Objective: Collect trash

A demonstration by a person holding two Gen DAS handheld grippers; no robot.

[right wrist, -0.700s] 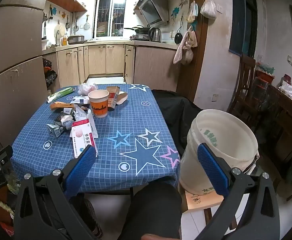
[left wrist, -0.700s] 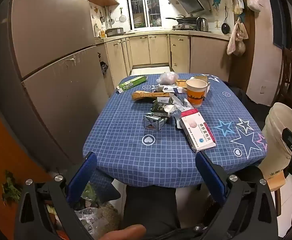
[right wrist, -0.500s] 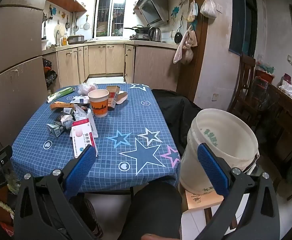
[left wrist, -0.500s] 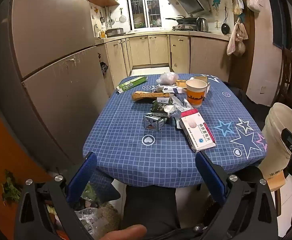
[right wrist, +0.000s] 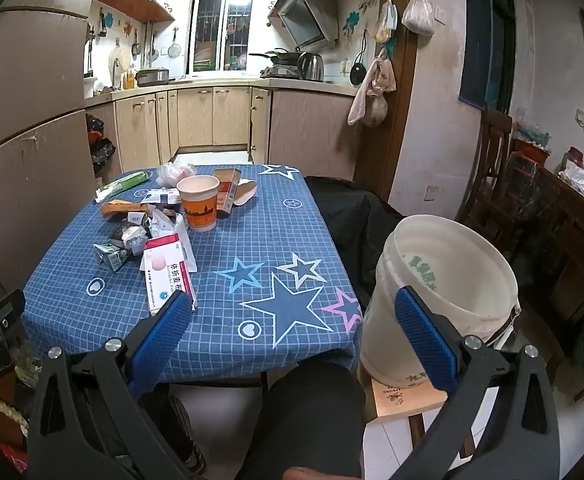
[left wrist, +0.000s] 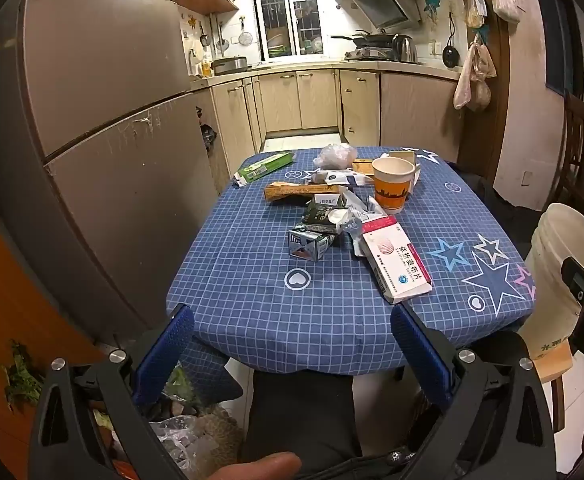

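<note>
Trash lies on a blue checked tablecloth [left wrist: 252, 304]: a white and red medicine box [left wrist: 396, 264], an orange paper cup [left wrist: 392, 190], a crushed silver carton [left wrist: 307, 243], a long orange box [left wrist: 303, 191], a green box [left wrist: 264, 166], a plastic bag [left wrist: 333, 156] and crumpled wrappers. The box [right wrist: 168, 272] and the cup [right wrist: 198, 202] also show in the right wrist view. A white bucket [right wrist: 443, 300] stands on a stool right of the table. My left gripper [left wrist: 292, 344] and right gripper [right wrist: 293, 328] are open and empty, held before the table's near edge.
A grey fridge [left wrist: 104, 120] stands close on the left. Kitchen cabinets [left wrist: 315, 100] line the back wall. A dark chair [right wrist: 355, 216] is at the table's right side. A wooden stool [right wrist: 403, 396] carries the bucket. A bag of scraps [left wrist: 188, 432] lies on the floor below.
</note>
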